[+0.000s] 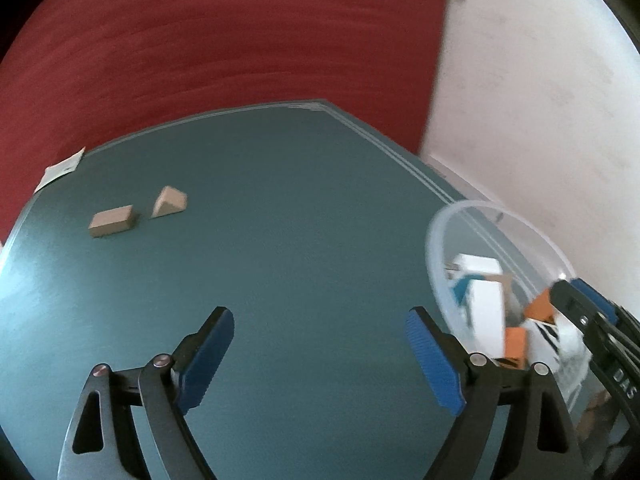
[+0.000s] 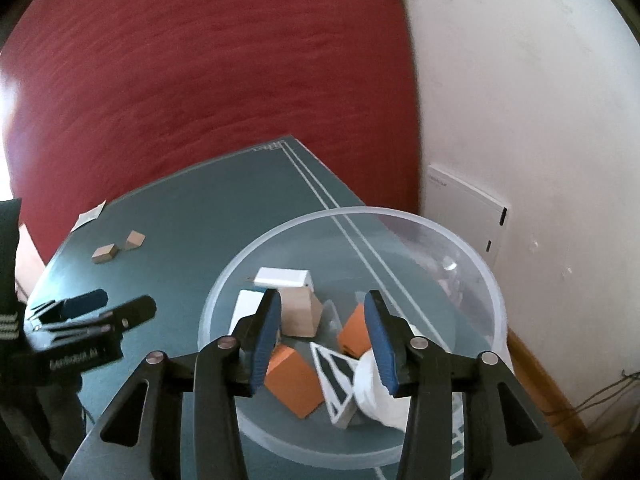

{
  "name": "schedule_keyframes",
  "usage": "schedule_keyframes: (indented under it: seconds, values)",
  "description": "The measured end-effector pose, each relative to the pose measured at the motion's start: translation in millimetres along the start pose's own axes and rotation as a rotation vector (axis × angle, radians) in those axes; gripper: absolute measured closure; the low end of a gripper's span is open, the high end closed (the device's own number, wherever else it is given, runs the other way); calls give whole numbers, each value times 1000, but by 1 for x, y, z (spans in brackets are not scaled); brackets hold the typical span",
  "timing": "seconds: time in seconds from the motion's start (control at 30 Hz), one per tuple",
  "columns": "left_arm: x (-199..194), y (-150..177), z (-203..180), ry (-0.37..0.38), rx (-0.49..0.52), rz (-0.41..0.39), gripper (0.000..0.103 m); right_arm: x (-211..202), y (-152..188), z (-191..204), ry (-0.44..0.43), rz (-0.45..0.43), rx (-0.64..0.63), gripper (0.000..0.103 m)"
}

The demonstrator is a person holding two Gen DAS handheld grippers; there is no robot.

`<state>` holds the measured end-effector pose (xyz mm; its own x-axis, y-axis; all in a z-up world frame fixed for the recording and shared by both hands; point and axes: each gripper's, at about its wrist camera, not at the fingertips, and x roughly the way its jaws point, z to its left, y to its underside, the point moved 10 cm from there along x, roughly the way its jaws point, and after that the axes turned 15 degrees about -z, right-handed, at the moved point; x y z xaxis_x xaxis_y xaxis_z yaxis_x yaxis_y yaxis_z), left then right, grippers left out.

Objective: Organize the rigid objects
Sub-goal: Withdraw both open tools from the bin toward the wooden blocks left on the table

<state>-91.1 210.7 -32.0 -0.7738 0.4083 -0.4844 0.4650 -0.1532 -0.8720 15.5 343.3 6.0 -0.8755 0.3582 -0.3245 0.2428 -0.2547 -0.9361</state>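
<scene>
On the teal table [image 1: 300,200] lie two wooden pieces at the far left, a rectangular block [image 1: 112,221] and a wedge [image 1: 170,201]. My left gripper [image 1: 320,314] stands open well short of them, with only bare table between its blue pads. A clear plastic bowl [image 2: 496,292] holds a white box [image 2: 282,278], a wooden block [image 2: 302,314], two orange blocks [image 2: 294,380], a black-and-white piece [image 2: 334,376] and a white object [image 2: 372,396]. My right gripper [image 2: 322,296] hovers over the bowl, jaws partly apart, gripping nothing.
A paper slip [image 1: 60,170] lies at the table's far left edge. A red surface [image 1: 240,40] rises behind the table and a white wall [image 2: 520,100] with a white panel [image 2: 468,204] stands to the right. The bowl sits near the table's right edge.
</scene>
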Motion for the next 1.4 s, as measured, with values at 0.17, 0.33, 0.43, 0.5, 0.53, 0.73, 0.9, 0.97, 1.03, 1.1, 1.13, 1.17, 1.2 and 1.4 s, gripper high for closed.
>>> schedule_keyframes:
  seconds: [0.17, 0.33, 0.43, 0.5, 0.53, 0.73, 0.9, 0.97, 1.03, 1.1, 1.13, 1.17, 1.2, 1.4]
  values:
    - [3, -3, 30, -56, -31, 2, 13, 1, 3, 13, -20, 5, -23, 58]
    - [3, -4, 53, -119, -45, 9, 13, 4, 4, 32, -51, 13, -40, 58]
    - [5, -2, 73, -161, -64, 19, 13, 7, 0, 48, -80, 6, -52, 58]
    - [5, -3, 89, -195, -84, 23, 13, 9, -4, 60, -103, -1, -62, 55]
    - [5, -3, 98, -215, -97, 25, 13, 9, -6, 67, -118, -4, -67, 55]
    - [7, -8, 139, -290, -155, 24, 13, 18, -9, 106, -196, 7, -69, 54]
    - [11, -11, 174, -346, -212, 32, 13, 29, -7, 135, -226, 16, -68, 54]
    - [13, -13, 185, -363, -220, 29, 13, 33, -5, 144, -243, 22, -72, 54]
    - [16, -16, 193, -378, -222, 27, 13, 38, -3, 158, -264, 31, -78, 54]
    - [18, -18, 200, -391, -226, 24, 11, 43, 0, 172, -285, 38, -83, 54]
    - [20, -19, 203, -395, -227, 24, 10, 45, 1, 176, -292, 41, -85, 54]
    - [22, -20, 206, -402, -227, 26, 9, 48, 2, 181, -301, 45, -86, 54]
    - [24, -20, 207, -405, -226, 28, 9, 50, 3, 186, -309, 49, -88, 54]
    - [41, -23, 207, -419, -212, 48, 8, 65, 7, 205, -337, 69, -86, 45]
